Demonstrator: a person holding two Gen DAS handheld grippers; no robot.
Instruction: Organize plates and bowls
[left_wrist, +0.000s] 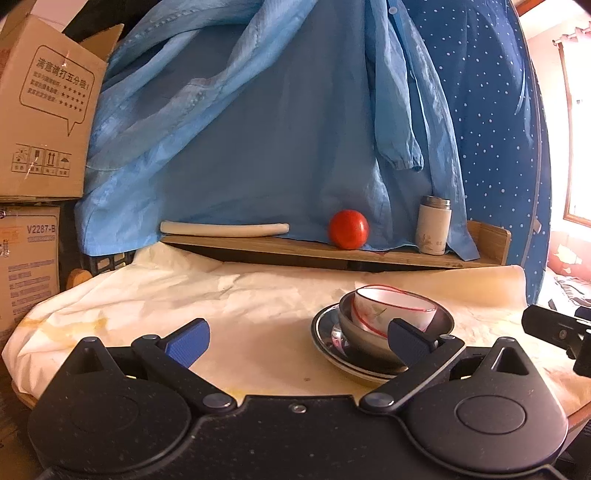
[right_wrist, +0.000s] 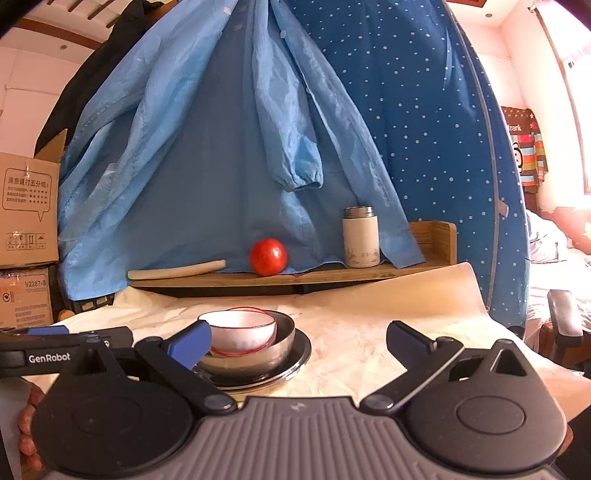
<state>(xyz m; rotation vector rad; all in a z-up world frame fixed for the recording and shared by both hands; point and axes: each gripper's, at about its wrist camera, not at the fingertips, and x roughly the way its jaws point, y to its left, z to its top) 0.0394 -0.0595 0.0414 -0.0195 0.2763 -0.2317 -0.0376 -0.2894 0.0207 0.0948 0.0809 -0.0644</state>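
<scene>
A white bowl with a red rim (left_wrist: 391, 308) sits tilted inside a steel bowl (left_wrist: 441, 323), which stands on a steel plate (left_wrist: 323, 334) on the cloth-covered table. The stack shows in the right wrist view too: white bowl (right_wrist: 242, 332), steel bowl (right_wrist: 284, 336), plate (right_wrist: 301, 350). My left gripper (left_wrist: 299, 343) is open and empty, its right finger just in front of the stack. My right gripper (right_wrist: 299, 343) is open and empty, its left finger in front of the stack's left side.
A wooden shelf (left_wrist: 295, 251) at the back holds a white roll (left_wrist: 225, 229), a red tomato (left_wrist: 349, 229) and a white flask (left_wrist: 433, 225). Blue clothes hang behind. Cardboard boxes (left_wrist: 40, 122) stand at the left. The cream cloth (left_wrist: 184, 291) covers the table.
</scene>
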